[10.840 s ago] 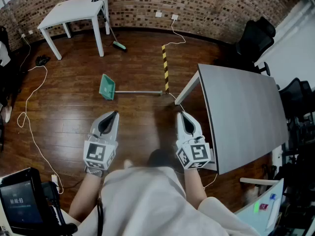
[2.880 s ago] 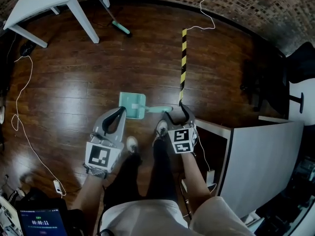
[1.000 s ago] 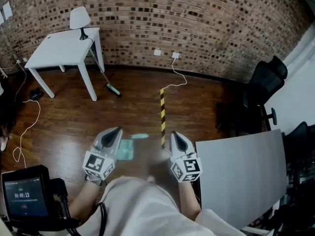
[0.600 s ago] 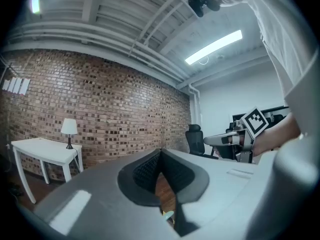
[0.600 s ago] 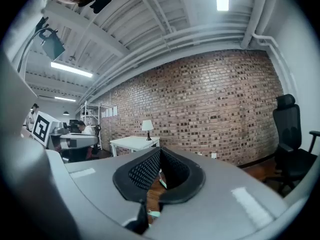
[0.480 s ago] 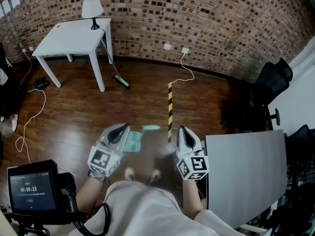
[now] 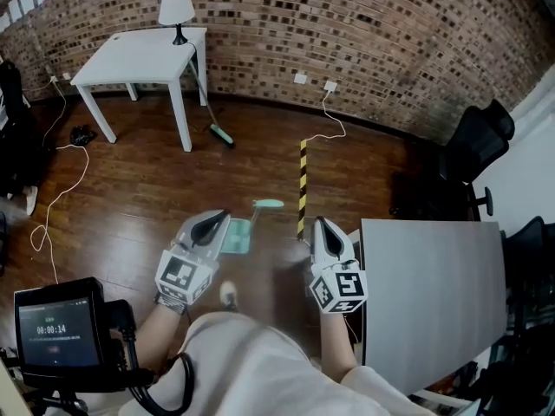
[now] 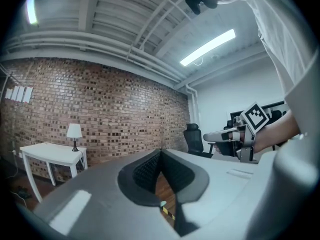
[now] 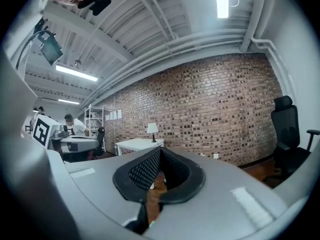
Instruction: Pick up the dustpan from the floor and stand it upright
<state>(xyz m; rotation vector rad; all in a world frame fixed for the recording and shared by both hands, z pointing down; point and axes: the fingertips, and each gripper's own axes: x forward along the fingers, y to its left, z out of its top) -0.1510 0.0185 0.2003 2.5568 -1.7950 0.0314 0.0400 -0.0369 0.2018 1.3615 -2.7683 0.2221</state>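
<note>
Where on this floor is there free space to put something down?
Bare floor lies between the white table, the broom and the dustpan, and between the striped tape and the office chair. It is crowded between the dustpan and the grey table.

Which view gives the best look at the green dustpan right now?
The head view: the dustpan shows pan and handle on the wood floor. The left gripper view catches only a green speck, probably its handle tip; the right gripper view shows nothing sure.
</note>
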